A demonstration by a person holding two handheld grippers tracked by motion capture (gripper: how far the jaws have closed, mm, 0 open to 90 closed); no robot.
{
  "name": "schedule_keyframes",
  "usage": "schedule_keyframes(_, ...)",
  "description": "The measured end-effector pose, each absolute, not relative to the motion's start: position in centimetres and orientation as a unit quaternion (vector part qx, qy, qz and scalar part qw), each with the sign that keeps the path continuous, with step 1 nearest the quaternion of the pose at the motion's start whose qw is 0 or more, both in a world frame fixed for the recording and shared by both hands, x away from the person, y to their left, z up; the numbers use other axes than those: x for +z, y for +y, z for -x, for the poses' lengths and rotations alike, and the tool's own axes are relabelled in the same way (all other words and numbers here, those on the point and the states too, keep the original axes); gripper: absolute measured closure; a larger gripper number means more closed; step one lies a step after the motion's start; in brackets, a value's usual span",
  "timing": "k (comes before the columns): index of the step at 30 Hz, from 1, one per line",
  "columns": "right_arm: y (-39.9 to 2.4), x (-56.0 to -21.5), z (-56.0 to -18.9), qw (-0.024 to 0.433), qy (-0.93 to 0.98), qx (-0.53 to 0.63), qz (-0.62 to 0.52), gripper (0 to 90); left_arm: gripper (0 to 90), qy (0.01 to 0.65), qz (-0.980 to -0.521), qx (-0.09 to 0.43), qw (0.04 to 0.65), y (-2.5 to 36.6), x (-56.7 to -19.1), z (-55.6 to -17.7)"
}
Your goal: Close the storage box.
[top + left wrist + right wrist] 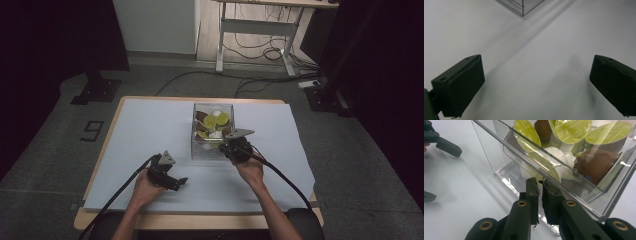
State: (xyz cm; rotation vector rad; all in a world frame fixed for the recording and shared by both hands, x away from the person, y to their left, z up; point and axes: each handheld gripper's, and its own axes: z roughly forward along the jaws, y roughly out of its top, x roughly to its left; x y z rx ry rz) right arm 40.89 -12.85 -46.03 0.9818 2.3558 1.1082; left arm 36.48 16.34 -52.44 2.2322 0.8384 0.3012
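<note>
Right gripper (540,185) jaws pressed nearly together, clamped on the near wall of the clear box (499,173) — thin transparent wall edge pinched between the pads, one jaw inside, one outside, as far as the right gripper view shows. In the high view, right gripper (226,143) at the box's near right edge, hand behind it, cable trailing toward the table's near edge.

Clear box (197,148) standing near the middle of the pale sheet (150,125), packed with coffee capsules (573,130) — green foil lids, white bodies, brown ones (596,165), piled loosely and leaning against the walls.

Left gripper (181,183) resting low on the sheet, left of and nearer than the box, well apart from it. Jaws spread wide, nothing between them but bare sheet (536,75); a box corner (523,10) showing at the top of the left gripper view.

Wooden table edge (100,155) around the sheet, grey floor beyond.
</note>
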Motion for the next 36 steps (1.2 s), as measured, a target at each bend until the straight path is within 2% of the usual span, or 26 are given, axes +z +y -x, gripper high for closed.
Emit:
schedule_keyframes(14, -12.7, -46.2, -40.9, 0.182, 0.828, 0.397, -0.351, 81.7, 0.2, 0.323, -0.870, 0.121, 0.353, 16.2, -52.6, -36.4)
schedule_keyframes(18, -12.9, -46.0, -40.9, 0.173, 0.831, 0.397, -0.350, 79.2, 0.1, 0.325, -0.870, 0.122, 0.350, 16.2, -52.6, -36.4)
schedule_keyframes(30, -13.5, -45.0, -39.6, 0.168, 0.848, 0.380, -0.329, 52.3, 0.0, 0.323, -0.874, 0.123, 0.342, 16.4, -52.5, -36.2)
schedule_keyframes(36, -14.0, -44.7, -38.9, 0.168, 0.855, 0.372, -0.319, 43.4, 0.0, 0.325, -0.874, 0.121, 0.341, 16.3, -52.6, -36.2)
